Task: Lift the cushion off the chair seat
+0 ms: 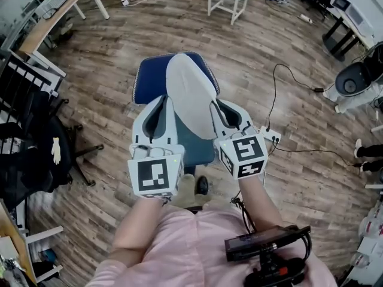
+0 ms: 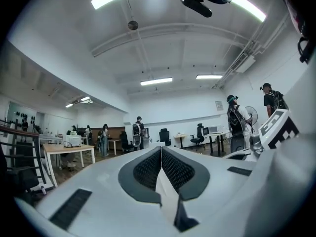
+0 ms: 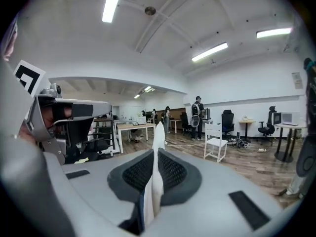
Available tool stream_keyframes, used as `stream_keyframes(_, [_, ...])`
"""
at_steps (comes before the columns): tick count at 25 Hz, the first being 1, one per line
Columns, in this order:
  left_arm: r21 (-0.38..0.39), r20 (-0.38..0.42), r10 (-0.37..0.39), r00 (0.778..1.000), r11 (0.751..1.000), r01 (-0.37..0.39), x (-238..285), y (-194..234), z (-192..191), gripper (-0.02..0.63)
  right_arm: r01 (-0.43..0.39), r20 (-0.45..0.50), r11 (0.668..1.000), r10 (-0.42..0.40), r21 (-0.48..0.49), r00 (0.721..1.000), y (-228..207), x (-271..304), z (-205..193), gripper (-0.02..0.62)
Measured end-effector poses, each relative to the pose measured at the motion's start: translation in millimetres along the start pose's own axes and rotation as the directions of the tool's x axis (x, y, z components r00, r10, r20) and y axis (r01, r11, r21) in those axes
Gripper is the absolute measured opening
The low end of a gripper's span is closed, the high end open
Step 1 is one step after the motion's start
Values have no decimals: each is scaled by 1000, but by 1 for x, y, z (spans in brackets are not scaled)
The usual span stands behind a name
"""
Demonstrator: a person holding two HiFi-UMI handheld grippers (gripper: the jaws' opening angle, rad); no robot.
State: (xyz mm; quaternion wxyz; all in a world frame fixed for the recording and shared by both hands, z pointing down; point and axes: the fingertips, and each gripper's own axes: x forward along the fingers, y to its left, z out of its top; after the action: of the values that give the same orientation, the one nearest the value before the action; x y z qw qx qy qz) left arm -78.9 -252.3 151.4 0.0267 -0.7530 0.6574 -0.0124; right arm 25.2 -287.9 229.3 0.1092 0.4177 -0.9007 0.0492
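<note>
Cushion (image 1: 190, 91): white, held up between my two grippers, its long body running forward past both sets of jaws.
Left gripper (image 1: 160, 109): jaws closed on the cushion's left edge. In the left gripper view (image 2: 161, 152) I see only a thin white sliver of cushion (image 2: 167, 194) squeezed between the dark pads (image 2: 145, 169).
Right gripper (image 1: 220, 113): jaws clamped on the cushion's right edge. In the right gripper view (image 3: 157, 154) the white edge (image 3: 158, 135) stands upright between the pads (image 3: 173, 172) and rises past their tips. A strip of blue shows on it at the base of the jaws.
Chair (image 1: 149, 79): blue, below and ahead of both jaws, showing left of the left jaw tips and beneath the cushion. I cannot tell whether the cushion's far end touches it.
Marker cubes: one behind each set of jaws, on my side, left (image 1: 155, 175) and right (image 1: 245, 151).
Floor (image 1: 108, 70): wood planks, well below the jaws.
White chair (image 3: 216, 144): well ahead of the right jaws, a little to their right.
Desk (image 2: 69, 148): ahead and left of the left jaws, well apart.
People (image 2: 139, 132): standing far off, straight ahead of the left jaws.
</note>
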Motion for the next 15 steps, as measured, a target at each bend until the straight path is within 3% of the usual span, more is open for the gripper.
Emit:
stream_keyframes(7, [40,93,-11,996,999,7,-3,-8,53,14,19,124,999,-14,-39,992,-8,-28,63,26])
stream_keyframes(15, [62,143,-20,990,998,11,-7,-22,79,14,49,188,995,-31,-88,982,-11,-48,93,26])
